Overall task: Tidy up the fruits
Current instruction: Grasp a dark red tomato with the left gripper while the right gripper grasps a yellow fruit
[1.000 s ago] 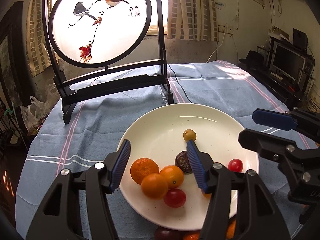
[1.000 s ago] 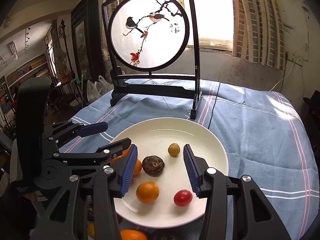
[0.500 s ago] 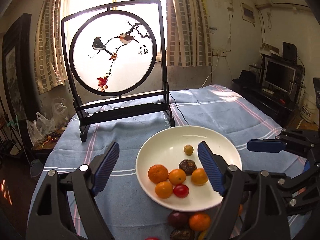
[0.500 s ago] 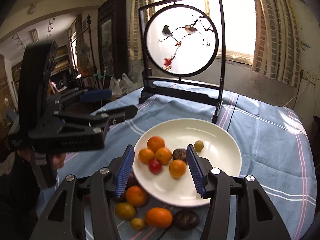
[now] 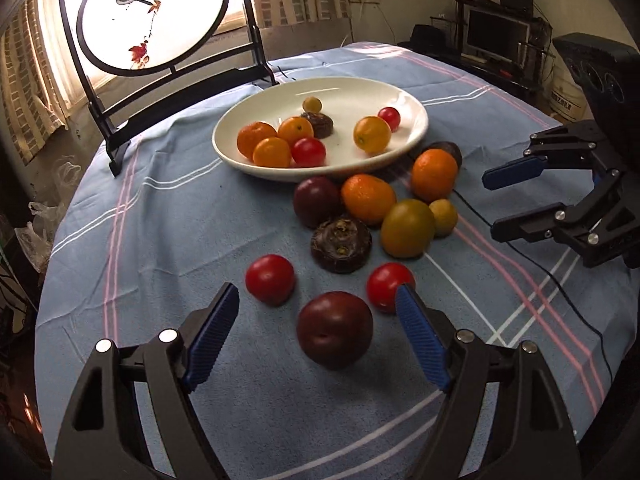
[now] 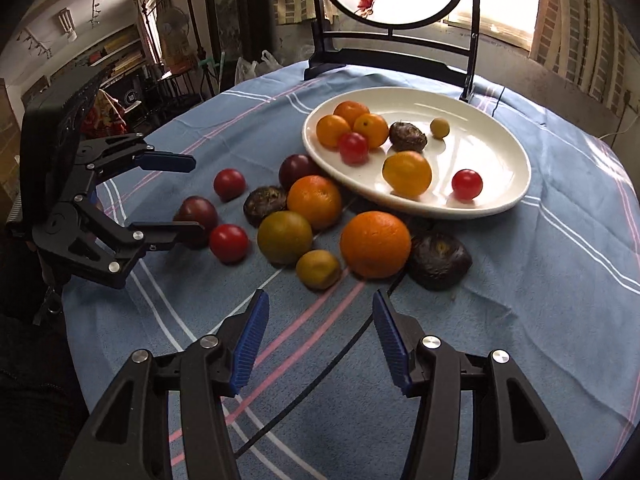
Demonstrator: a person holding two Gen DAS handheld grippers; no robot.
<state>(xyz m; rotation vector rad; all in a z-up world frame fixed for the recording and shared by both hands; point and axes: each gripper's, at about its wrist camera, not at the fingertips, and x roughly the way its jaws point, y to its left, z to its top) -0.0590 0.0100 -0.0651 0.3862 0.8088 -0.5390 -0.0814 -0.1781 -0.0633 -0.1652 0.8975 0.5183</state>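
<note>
A white plate (image 5: pixel 412 136) (image 6: pixel 508 200) holds several small oranges, cherry tomatoes and a dark brown fruit. More fruit lies loose on the blue cloth in front of it. My left gripper (image 5: pixel 318 336) is open, its jaws on either side of a dark plum (image 5: pixel 335 329), with red tomatoes (image 5: pixel 270 279) just beyond. My right gripper (image 6: pixel 318 340) is open and empty, just short of a small greenish fruit (image 6: pixel 318 268) and a big orange (image 6: pixel 375 243). Each gripper shows in the other's view, the right gripper (image 5: pixel 516 196) and the left gripper (image 6: pixel 176 196).
A round painted screen on a black stand (image 5: pixel 160 12) stands behind the plate. A black cable (image 6: pixel 320 376) runs across the cloth under my right gripper. The round table (image 5: pixel 140 240) drops off at left and right. Shelves and a monitor (image 5: pixel 494 36) stand beyond.
Both grippers have pulled back from over the plate and dropped lower toward the loose fruit on the cloth. The left gripper now brackets the dark plum. Both stay open.
</note>
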